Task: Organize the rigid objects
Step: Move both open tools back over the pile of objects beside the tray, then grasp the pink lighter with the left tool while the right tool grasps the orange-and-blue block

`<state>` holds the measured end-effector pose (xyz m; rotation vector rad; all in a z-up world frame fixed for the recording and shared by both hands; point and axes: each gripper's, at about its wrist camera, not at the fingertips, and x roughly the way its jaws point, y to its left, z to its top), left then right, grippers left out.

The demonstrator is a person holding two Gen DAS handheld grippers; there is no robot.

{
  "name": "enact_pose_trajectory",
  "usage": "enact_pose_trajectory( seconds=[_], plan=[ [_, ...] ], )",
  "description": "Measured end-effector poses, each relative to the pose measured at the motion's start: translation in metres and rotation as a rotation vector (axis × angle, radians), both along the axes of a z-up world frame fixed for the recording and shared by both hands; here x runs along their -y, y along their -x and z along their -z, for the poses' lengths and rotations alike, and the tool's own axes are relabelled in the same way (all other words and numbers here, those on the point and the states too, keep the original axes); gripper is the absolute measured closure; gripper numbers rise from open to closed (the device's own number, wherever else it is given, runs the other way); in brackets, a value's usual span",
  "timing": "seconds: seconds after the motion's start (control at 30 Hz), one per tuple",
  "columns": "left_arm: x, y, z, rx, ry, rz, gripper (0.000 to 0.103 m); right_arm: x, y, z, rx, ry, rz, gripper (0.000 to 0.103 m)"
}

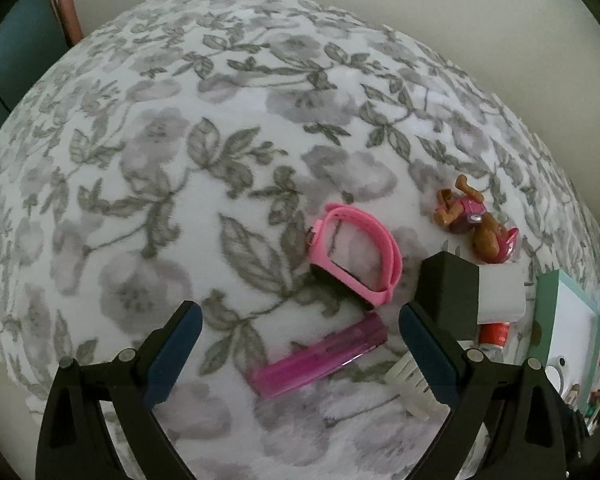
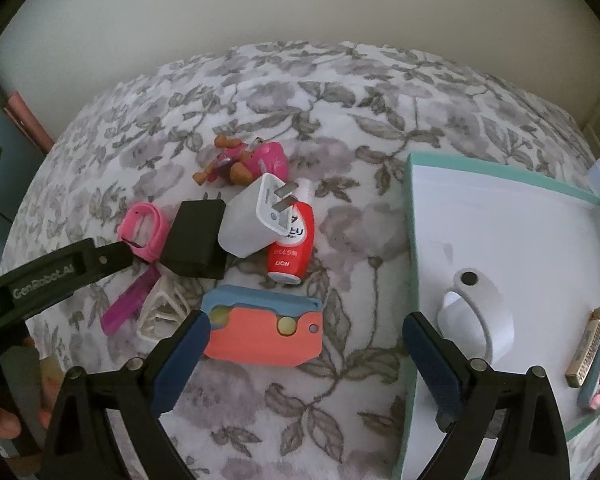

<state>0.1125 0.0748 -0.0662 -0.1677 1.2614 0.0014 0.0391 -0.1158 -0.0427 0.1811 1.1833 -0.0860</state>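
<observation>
Small objects lie on a floral blanket (image 1: 180,160). In the left wrist view my left gripper (image 1: 300,332) is open and empty, over a purple lighter (image 1: 320,356), with a pink watch band (image 1: 356,256) just beyond. A black block (image 1: 448,292), white plug adapter (image 1: 500,292) and toy dog (image 1: 472,220) lie to the right. In the right wrist view my right gripper (image 2: 306,344) is open and empty above a coral and blue case (image 2: 264,332). Beyond it lie the adapter (image 2: 252,220), a red bottle (image 2: 292,248), the black block (image 2: 198,236), the band (image 2: 144,232) and the toy dog (image 2: 244,160).
A white tray with a teal rim (image 2: 410,240) sits at the right and holds a white band (image 2: 480,320), a gold comb-like piece (image 2: 586,360) and a second coral and blue case (image 2: 598,380). A white clip (image 2: 160,312) lies by the lighter (image 2: 130,304). The left gripper's arm (image 2: 60,272) crosses in from the left.
</observation>
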Motion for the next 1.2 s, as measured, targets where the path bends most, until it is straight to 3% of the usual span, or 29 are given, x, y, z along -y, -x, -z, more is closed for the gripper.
enact_pose_trajectory(
  seconds=[0.47, 1.07, 1.2],
  plan=[
    [0.019, -0.008, 0.023, -0.053, -0.051, 0.044, 0.004, 0.004, -0.004, 0.007, -0.011, -0.027, 0.006, 0.005],
    [-0.013, 0.034, 0.028, -0.113, -0.106, 0.077, 0.004, 0.002, -0.003, 0.007, -0.013, -0.062, 0.015, 0.005],
    [-0.025, 0.040, 0.030, -0.121, -0.086, 0.051, 0.004, 0.003, -0.002, 0.007, -0.015, -0.091, 0.028, 0.006]
  ],
)
